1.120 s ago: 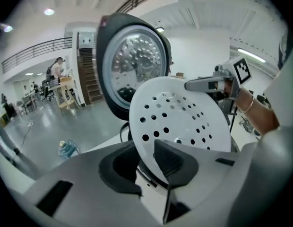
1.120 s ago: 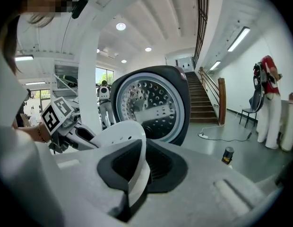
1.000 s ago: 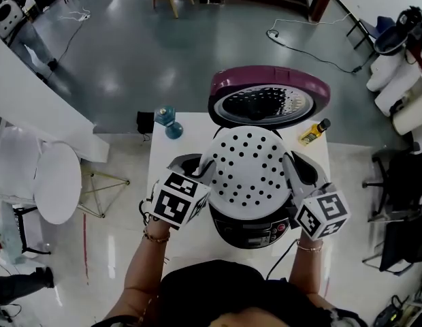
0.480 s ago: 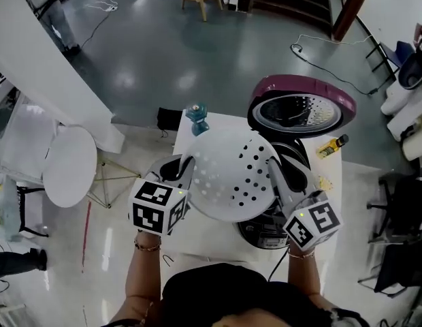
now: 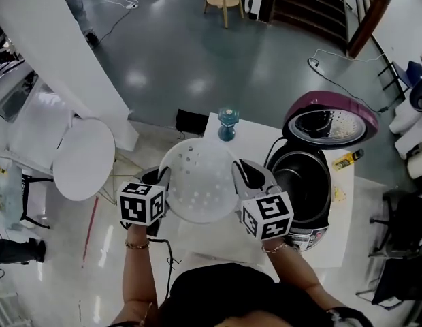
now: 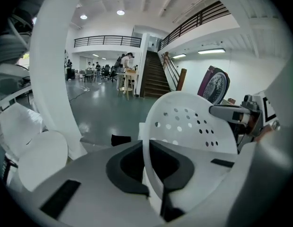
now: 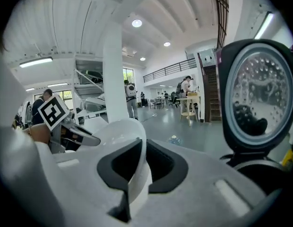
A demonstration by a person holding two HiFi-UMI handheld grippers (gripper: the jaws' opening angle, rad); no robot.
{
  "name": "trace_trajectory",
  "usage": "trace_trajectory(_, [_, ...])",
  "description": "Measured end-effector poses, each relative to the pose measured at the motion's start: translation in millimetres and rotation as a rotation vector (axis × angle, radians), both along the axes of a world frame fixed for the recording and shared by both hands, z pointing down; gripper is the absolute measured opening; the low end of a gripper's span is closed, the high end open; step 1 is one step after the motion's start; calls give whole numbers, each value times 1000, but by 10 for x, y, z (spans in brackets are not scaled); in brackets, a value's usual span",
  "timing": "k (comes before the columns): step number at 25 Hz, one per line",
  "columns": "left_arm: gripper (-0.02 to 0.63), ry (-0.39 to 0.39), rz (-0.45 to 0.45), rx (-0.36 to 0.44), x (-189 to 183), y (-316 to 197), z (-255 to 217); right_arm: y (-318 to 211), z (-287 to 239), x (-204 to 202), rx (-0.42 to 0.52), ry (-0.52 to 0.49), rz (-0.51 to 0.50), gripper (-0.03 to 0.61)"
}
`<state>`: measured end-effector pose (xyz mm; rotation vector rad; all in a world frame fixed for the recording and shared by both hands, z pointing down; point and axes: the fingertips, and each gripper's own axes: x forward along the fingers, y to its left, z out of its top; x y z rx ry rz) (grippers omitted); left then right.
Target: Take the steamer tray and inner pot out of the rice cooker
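- Steamer tray [image 5: 199,189]: white, dotted w/ round holes.
- Rice cooker [image 5: 325,203]: blk body; lid [image 5: 333,96] purple outside, silver inside.
- Left gripper [image 5: 163,179] & right gripper [image 5: 239,172]: white; cubes [image 5: 141,205] w/ blk-&-wht square markers.
- Surface [image 5: 262,135]: white.
- Floor [image 5: 170,60]: grey-green, glossy.

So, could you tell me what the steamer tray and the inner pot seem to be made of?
The tray looks like white plastic, matte, with neat moulded holes. The pot seems to be metal with a dark, dull inner coating and a paler rim, though the dim view leaves that uncertain.
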<state>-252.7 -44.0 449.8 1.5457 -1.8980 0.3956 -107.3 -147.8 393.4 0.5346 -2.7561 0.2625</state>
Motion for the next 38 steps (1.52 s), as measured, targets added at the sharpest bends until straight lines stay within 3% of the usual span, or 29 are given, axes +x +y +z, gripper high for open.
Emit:
trace_trajectory(3, [8, 8, 17, -54, -286, 170, 236, 222, 322, -204, -44, -2, 57, 32])
trace_trajectory(5, [8, 31, 63, -118, -396, 196, 483, 302, 602, -254, -136, -17, 120, 32])
trace_trajectory(9, [8, 44, 239, -262, -421, -2, 1022, 339, 1187, -130, -363, -34, 295, 34])
trace_trajectory(12, [9, 50, 373, -326, -334, -325, 1348, 305, 1508, 42, -455, -46, 443, 34])
trace_trajectory(17, [14, 19, 565, -426, -193, -960, 1689, 270, 2043, 278, -716, -71, 712, 34])
trace_trajectory(21, [21, 47, 672, -453, 11, -1389, 1893, 129, 2235, 445, -723, -82, 847, 34])
trace_trajectory(27, [21, 59, 738, -481, 197, -1766, 2144, -132, 2370, 603, -704, -103, 990, 34])
trace_trajectory(38, [21, 25, 774, -474, 229, -2160, 2282, -448, 2521, 614, -681, -93, 1068, 34])
